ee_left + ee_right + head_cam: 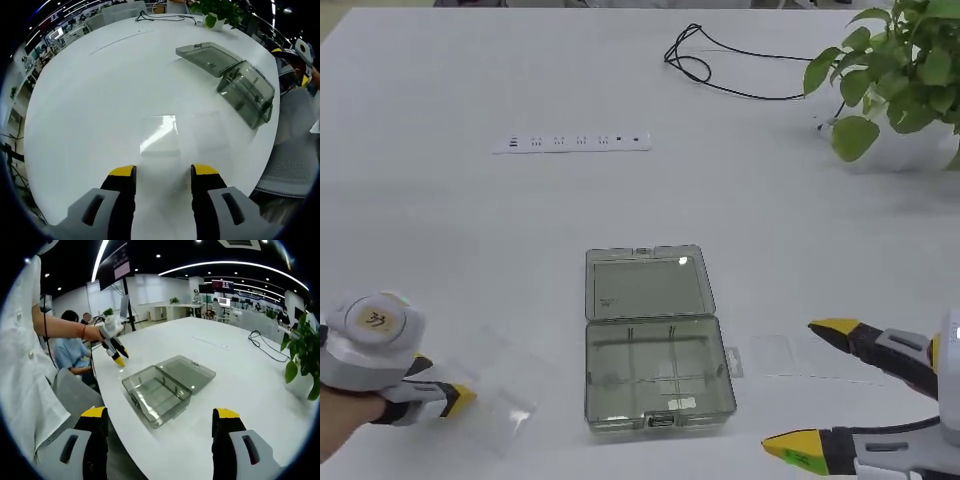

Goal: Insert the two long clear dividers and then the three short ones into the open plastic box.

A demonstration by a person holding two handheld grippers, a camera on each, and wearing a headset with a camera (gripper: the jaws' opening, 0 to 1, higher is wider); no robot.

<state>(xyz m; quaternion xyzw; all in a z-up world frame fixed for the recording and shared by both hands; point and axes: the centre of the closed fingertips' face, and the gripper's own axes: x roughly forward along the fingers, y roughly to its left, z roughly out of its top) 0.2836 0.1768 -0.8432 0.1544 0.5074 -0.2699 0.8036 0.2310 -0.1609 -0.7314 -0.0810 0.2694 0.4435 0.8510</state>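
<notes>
Clear dividers (160, 135) lie flat on the bench (440, 250) to either side of the plastic box (610, 410). The box sits open at the middle, its lid (648, 283) laid back toward 12 o'clock and its long axis running 9 to 3 in the head view. We see faint lines inside it that may be dividers already seated, but we cannot tell. One sheet lies at about 8 o'clock from the box. In the left gripper view it sits just ahead at 12 o'clock, lined up with the gap between the jaws and untouched. The left gripper (458, 398) is spread, holds nothing, and is plainly the nearer one to this sheet. The sheet's outline looks close to square, so we cannot name its long axis with confidence. A second clear piece (770, 353) rests at 3 o'clock from the box, near the right gripper (810, 388), whose jaws stand wide apart and empty. We judge that a short forward reach by the left gripper comes next.
</notes>
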